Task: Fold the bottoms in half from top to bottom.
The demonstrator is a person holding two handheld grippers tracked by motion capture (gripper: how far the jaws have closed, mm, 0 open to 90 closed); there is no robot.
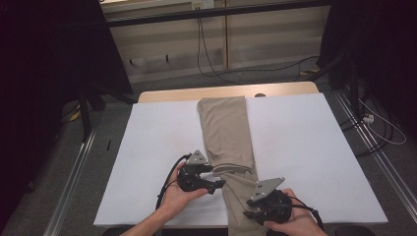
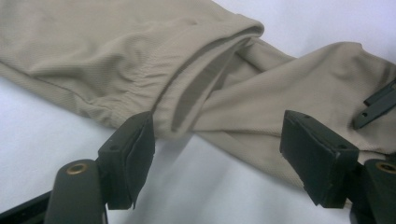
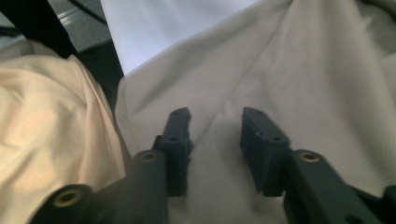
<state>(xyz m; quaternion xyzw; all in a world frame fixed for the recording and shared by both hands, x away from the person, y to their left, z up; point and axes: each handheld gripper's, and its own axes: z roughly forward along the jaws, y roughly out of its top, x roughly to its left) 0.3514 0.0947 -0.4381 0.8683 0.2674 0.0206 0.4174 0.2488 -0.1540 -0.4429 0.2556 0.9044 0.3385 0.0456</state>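
Folding beige trousers: both grippers at the near end, between grips

High view: the beige trousers (image 1: 227,135) lie lengthwise down the middle of the white tabletop (image 1: 305,142), from the far edge to the near edge, where the lower part drapes off; a fold sits just past the left gripper (image 1: 216,185), which points at the cloth's left side, while the right gripper (image 1: 251,212) rests over the cloth by the near edge. Left gripper view: its jaws stand wide apart, empty, with the rolled hem edge (image 2: 205,79) of the fold just beyond them. Right gripper view: its jaws are parted over flat fabric (image 3: 280,84), pressing on nothing. I judge this a regrasp stage; next, each gripper needs to close on a cloth edge before lifting.
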